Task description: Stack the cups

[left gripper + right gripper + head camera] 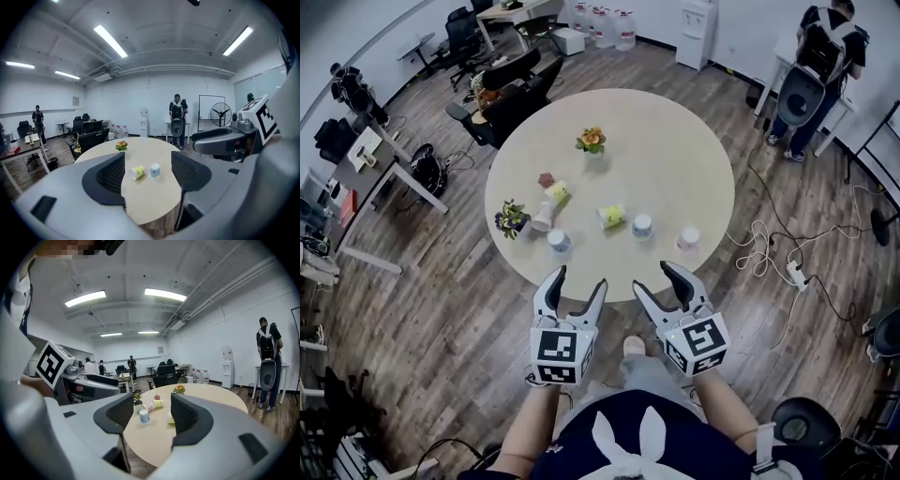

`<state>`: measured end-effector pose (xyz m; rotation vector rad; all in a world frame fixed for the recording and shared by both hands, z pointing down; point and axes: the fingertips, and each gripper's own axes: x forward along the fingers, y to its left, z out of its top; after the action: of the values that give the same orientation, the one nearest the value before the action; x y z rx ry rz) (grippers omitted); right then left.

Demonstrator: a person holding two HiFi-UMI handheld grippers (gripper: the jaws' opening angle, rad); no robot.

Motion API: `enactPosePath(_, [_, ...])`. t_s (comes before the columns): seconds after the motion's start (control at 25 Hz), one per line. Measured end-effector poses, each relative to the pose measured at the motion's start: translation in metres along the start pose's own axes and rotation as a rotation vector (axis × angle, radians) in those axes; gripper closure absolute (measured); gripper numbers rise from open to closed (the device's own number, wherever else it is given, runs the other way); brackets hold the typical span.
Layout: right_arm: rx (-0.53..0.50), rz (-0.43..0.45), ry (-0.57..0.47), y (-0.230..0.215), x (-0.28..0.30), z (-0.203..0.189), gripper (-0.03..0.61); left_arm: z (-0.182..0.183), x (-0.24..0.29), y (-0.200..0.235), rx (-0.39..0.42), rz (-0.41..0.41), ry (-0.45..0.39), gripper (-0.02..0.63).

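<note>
The left tongs [579,279] and right tongs [654,277] hang side by side just off the near edge of the round surface [675,150]. Both are spread wide with nothing between them. The cups [559,242] sit unstacked on the near half. A pink cup [688,238] is rightmost, then a blue cup [642,226] and a yellow cup [611,217] on its side. The others lie left, by a potted plant [512,218].
</note>
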<state>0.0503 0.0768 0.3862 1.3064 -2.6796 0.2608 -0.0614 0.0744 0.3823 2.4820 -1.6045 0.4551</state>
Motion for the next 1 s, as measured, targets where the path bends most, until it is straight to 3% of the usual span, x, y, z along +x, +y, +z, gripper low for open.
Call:
enactPosePath(0.4, [-0.025,0.066,0.083,-0.045,0.037,-0.020,0.329,-0.028,0.030,0.033,-0.035,0.112,0.103,0.311])
enactPosePath(1.0, [-0.056,0.142,0.156,-0.048,0.087,-0.027,0.330,-0.046,0.043,0.093,-0.146,0.200,0.171,0.311])
